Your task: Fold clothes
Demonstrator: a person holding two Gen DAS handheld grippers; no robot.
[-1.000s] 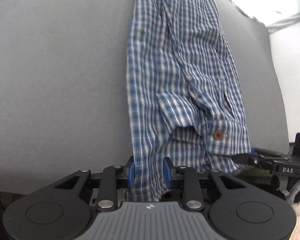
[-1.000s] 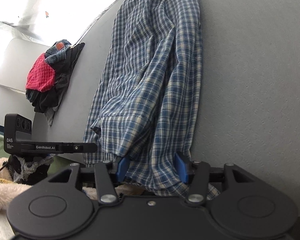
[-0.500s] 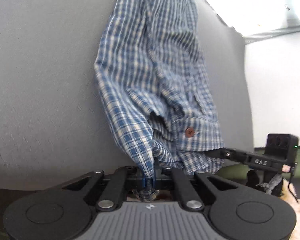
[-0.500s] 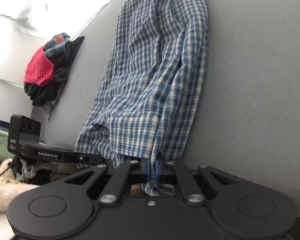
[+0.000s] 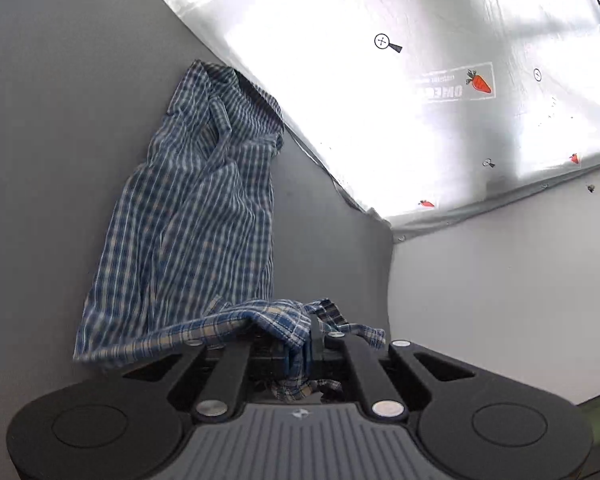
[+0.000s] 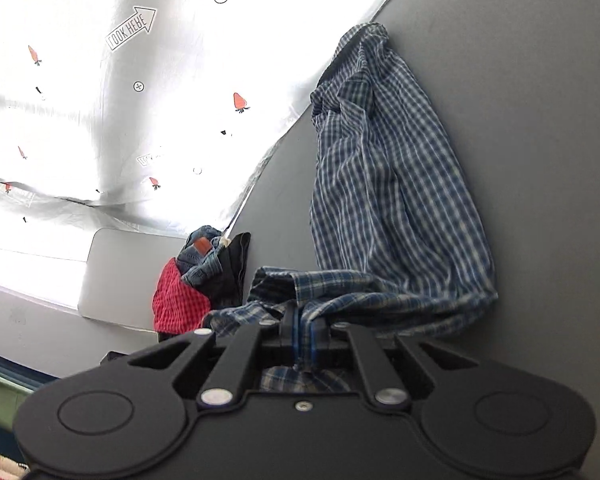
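Left gripper (image 5: 306,350): black two-finger tool with blue pads, jaws closed flat on a bunched edge of the blue-and-white checked cotton shirt (image 5: 196,220). A short tuft of cloth pokes out behind the pads toward 6 o'clock.

Right gripper (image 6: 300,340): same build, jaws likewise clamped on a gathered edge of the shirt (image 6: 396,200), with cloth showing below the pads.

From each pinch the fabric leaves the tool in a raised, taut band. In the left wrist view it runs toward 9 o'clock; in the right wrist view toward 3 o'clock. Beyond that band the body of the shirt lies on the flat grey table surface (image 5: 60,120), rumpled into a long narrow heap.

Governing relation: the shirt's long axis runs away from both tools, toward 11 o'clock in the left view and 1 o'clock in the right view. Both hands hold the near end; the far end sits at the table's back edge. Neither hand appears nearer than the other. Judgement: any fold or spreading move would carry the held end along this axis, toward or away from the far end.

Further off, in the right wrist view at 10 o'clock, a pile of red, denim and dark garments (image 6: 196,276) sits at the table edge. Behind everything hangs a silvery sheet printed with carrots (image 5: 440,80).
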